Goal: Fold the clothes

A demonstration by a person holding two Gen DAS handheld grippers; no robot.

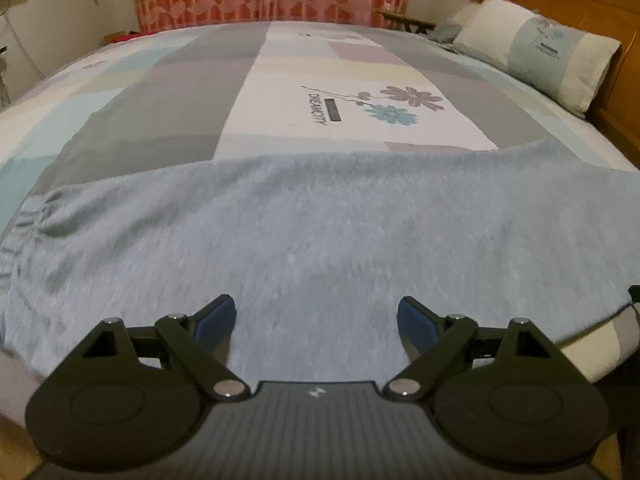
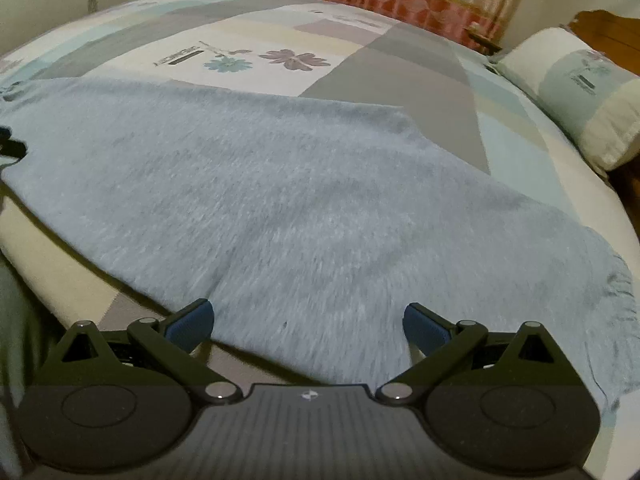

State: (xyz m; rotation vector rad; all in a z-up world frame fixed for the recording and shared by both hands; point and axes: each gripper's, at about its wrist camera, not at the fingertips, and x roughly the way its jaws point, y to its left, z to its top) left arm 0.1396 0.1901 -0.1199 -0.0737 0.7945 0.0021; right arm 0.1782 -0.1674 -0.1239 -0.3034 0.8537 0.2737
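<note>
Garment (image 1: 320, 232) spread flat beneath both grippers

Printed bedsheet (image 1: 360, 128): blurred lettering beside the flower motif, at 12 o'clock from the garment; wording not reliably legible.

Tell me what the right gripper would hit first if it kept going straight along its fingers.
Most likely the fuzzy light-blue garment spread on the bed: the right gripper, jaws open and empty, angles down at its near edge. Exact contact depth is unclear.
</note>
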